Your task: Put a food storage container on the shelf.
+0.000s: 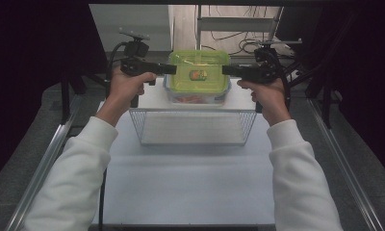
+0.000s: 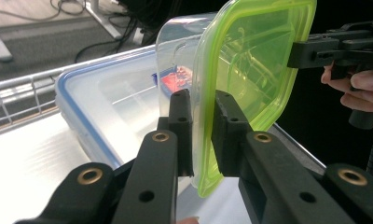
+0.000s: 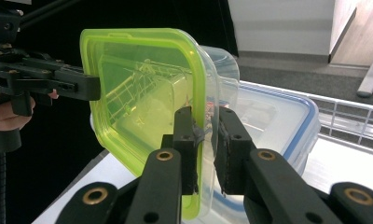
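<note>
The green lid's (image 1: 198, 71) label is too blurred to read.

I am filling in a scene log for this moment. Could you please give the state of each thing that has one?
Clear plastic box with green lid: lid on, held above the table by both grippers.
Left gripper: shut on the green lid's edge.
Right gripper: shut on the lid's opposite edge.
Clear box with blue-rimmed lid: closed, resting below.
White wire basket: upright, empty.
</note>
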